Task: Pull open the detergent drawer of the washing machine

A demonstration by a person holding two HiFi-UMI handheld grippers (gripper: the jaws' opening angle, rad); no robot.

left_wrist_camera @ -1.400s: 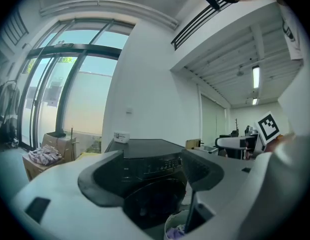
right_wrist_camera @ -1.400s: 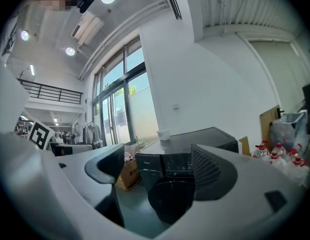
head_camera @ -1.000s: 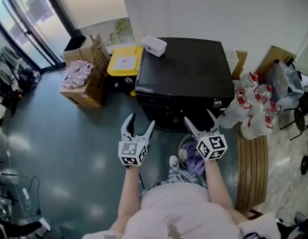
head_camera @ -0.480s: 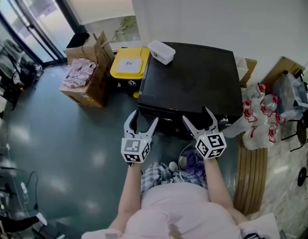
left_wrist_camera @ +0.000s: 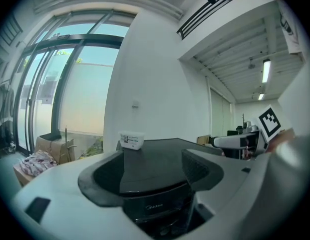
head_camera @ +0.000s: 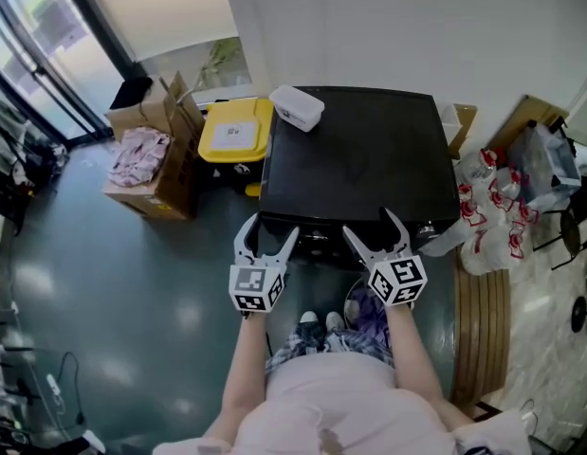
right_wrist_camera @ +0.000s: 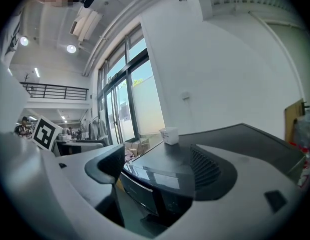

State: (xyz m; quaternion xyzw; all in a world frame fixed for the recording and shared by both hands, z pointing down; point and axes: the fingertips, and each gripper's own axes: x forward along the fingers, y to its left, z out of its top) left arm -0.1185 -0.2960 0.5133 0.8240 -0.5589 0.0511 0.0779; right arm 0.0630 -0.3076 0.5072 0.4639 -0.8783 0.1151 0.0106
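Washing machine [head_camera: 355, 150], black and flat-topped, stands straight ahead of you with its back to the white wall. Its front shows only as a thin dark strip in the head view, and the detergent drawer cannot be picked out on it in any view. Your left hand-held gripper [head_camera: 269, 226] hangs just before the machine's front left edge, released, jaws spread wide with nothing between them but the machine's front panel beyond. Your right hand-held gripper [head_camera: 369, 222] sits level with it near the front right, also released and empty, touching nothing. A small white box [head_camera: 296, 107] rests on the machine's top at its back left corner. A yellow-lidded bin [head_camera: 234, 128] stands just beside the machine's left side, an open cardboard box [head_camera: 151, 164] left of that, and clear plastic bottles [head_camera: 487, 211] are piled to the right
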